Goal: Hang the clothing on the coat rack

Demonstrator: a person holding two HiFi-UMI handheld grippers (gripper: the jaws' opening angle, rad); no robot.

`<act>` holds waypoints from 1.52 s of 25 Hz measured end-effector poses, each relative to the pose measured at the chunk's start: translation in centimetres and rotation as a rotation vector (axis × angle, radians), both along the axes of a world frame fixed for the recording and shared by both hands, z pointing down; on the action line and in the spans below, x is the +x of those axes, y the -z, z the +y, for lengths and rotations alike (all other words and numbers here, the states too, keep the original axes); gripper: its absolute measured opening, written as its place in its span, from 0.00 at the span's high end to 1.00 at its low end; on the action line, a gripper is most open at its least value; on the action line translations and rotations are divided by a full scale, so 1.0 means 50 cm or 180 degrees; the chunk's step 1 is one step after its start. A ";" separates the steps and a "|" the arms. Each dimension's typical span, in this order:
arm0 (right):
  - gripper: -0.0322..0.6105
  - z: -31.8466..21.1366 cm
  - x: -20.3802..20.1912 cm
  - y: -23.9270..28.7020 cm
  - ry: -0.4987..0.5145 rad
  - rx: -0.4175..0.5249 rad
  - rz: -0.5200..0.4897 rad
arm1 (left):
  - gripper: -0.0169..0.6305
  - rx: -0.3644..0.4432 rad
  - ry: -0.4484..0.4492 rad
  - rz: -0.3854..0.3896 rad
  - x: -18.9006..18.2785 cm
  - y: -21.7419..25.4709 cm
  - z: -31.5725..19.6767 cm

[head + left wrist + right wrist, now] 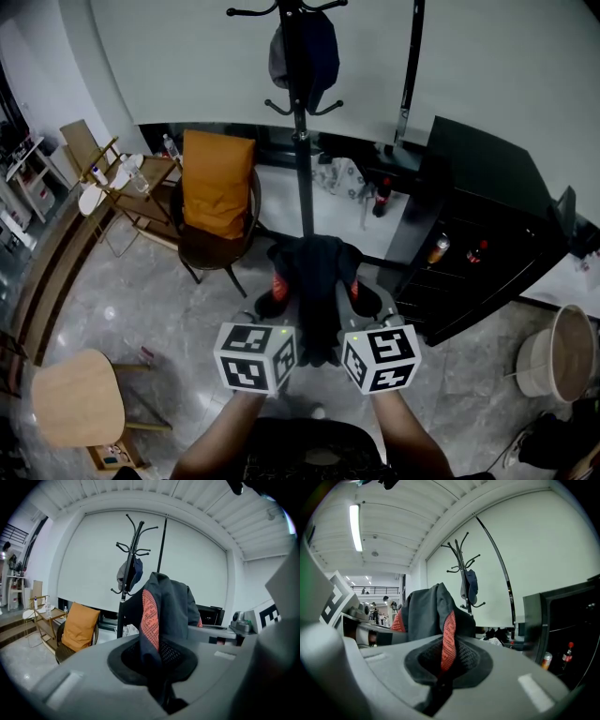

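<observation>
On the near side of the coat rack (302,159), left gripper (272,305) and right gripper (361,302) each clamp the dark, red-trimmed garment (314,267), which should rise level to clear a free hook (246,12).

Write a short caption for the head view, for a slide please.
Left gripper and right gripper hold a dark garment with orange trim before the black coat rack.

An orange cushion (217,183) leaned against the back of a dark round chair (211,255) on the grey marble floor (141,300). A pale wooden stool (77,397) stood near the left. To the right, a black cabinet (487,187) held a can (437,249), with a pale bucket (561,354) beside it.
</observation>
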State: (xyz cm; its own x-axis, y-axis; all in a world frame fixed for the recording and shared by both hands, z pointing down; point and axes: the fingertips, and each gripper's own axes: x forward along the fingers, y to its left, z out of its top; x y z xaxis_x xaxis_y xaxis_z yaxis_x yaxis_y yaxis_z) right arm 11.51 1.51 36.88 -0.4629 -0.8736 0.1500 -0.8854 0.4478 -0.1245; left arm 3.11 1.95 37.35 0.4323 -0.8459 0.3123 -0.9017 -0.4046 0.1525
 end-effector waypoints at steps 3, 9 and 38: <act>0.92 -0.020 0.002 0.000 -0.0015 0.0004 0.0004 | 0.92 0.0002 -0.0013 0.0004 0.001 -0.001 -0.020; 0.92 -0.075 -0.014 -0.004 -0.0063 0.0012 0.0041 | 0.92 0.0008 -0.0063 0.0048 -0.014 -0.006 -0.082; 0.92 -0.349 -0.192 0.027 -0.0767 -0.0001 0.0321 | 0.92 0.0028 -0.0720 0.0228 -0.199 0.019 -0.383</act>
